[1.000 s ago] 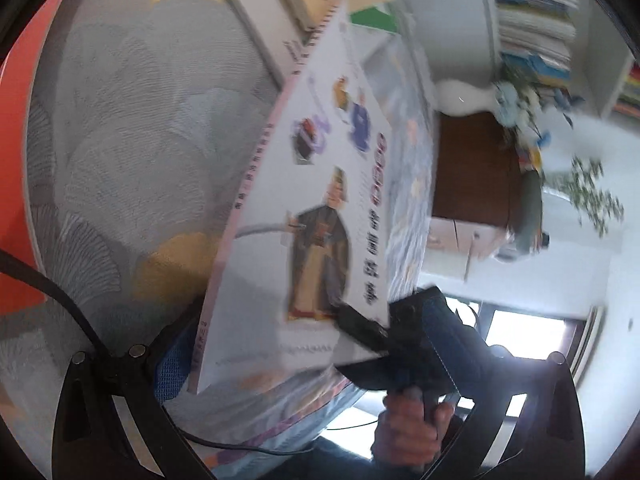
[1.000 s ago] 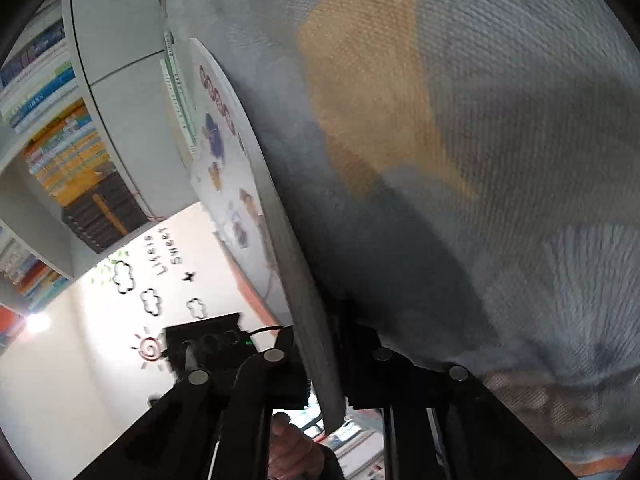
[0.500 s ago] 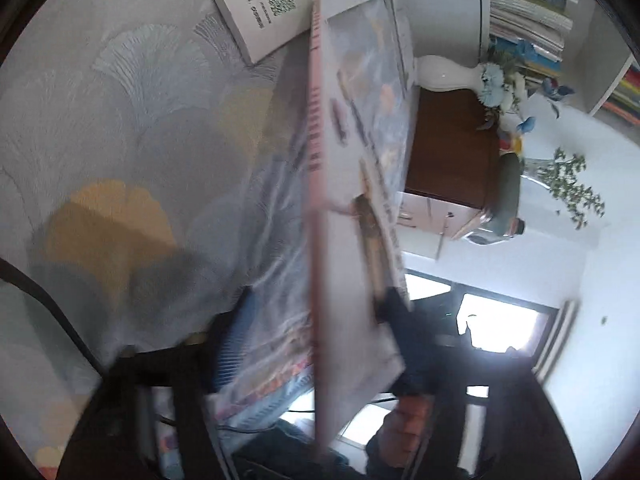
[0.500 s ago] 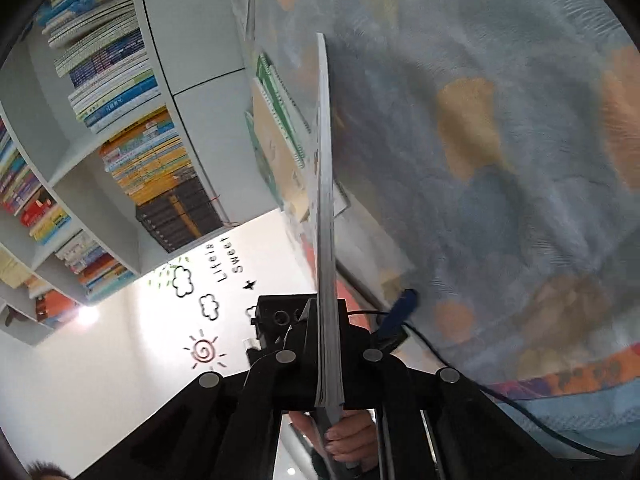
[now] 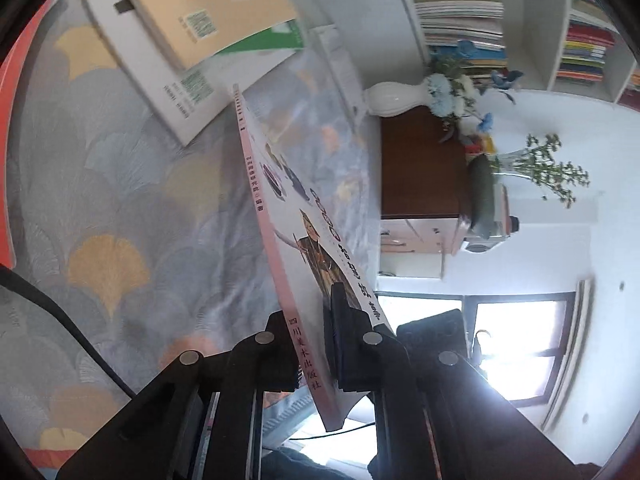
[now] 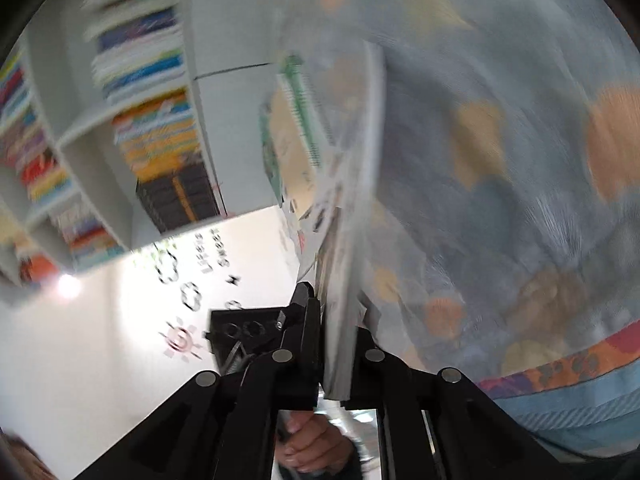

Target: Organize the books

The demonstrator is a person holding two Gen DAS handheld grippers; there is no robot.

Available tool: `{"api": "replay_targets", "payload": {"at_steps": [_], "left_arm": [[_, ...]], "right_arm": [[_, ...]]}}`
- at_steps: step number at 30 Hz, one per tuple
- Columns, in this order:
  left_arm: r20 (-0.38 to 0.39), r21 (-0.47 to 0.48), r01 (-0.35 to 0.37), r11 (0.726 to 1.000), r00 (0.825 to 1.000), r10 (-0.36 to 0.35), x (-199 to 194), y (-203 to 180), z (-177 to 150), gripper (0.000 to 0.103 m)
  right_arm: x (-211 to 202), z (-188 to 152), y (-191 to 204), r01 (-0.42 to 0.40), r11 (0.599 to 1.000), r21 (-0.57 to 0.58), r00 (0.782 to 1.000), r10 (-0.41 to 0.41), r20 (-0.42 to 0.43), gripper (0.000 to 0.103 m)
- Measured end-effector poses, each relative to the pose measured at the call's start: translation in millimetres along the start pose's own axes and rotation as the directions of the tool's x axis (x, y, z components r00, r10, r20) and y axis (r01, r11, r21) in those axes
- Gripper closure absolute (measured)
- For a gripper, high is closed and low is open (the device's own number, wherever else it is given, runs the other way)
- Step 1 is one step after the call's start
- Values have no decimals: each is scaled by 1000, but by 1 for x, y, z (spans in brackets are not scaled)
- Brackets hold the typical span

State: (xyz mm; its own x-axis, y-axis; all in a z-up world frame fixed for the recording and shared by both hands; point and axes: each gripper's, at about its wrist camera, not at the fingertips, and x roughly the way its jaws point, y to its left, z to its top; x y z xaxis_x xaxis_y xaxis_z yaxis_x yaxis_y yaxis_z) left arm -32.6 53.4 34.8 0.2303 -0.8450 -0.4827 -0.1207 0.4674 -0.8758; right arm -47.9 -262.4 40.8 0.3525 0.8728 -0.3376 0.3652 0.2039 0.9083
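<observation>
Now both tongs, left and right, clamped one thin book on edge above the bench; uneven pulls risked bending it, or letting it slip toward the stack at 11 o'clock

Pink-spined book, white cover with dark-robed figure. Grey-blue cloth, fan-leaf pattern, yellow and orange patches. Tan book over white one, green corner. Black grippers. White vase, blue flowers.

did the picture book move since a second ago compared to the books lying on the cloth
Yes. The picture book has tipped from nearly flat up onto its edge, rising off the cloth, while the flat books stayed put.
</observation>
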Motion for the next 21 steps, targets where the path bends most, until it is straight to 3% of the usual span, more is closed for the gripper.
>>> {"api": "replay_targets", "payload": {"at_steps": [6,14,18,21], "left_arm": [[33,130,-48,990,998,44,-10,-24,-1,93],[99,197,-60,979,994,41,-40,-44,-11,92],[200,233,-116,966,977,69,-64,-58,-28,91],[292,201,-152,968,952,89,-84,-63,-44,91]], "right_arm": [[-5,-18,36,100,983,-154,994,-91,66,95],[-5,-53,72,183,927,-328,978,-136,161,94],[-2,-68,91,182,887,-424,980,-128,152,94],[1,-71,98,136,865,-482,989,-95,109,94]]}}
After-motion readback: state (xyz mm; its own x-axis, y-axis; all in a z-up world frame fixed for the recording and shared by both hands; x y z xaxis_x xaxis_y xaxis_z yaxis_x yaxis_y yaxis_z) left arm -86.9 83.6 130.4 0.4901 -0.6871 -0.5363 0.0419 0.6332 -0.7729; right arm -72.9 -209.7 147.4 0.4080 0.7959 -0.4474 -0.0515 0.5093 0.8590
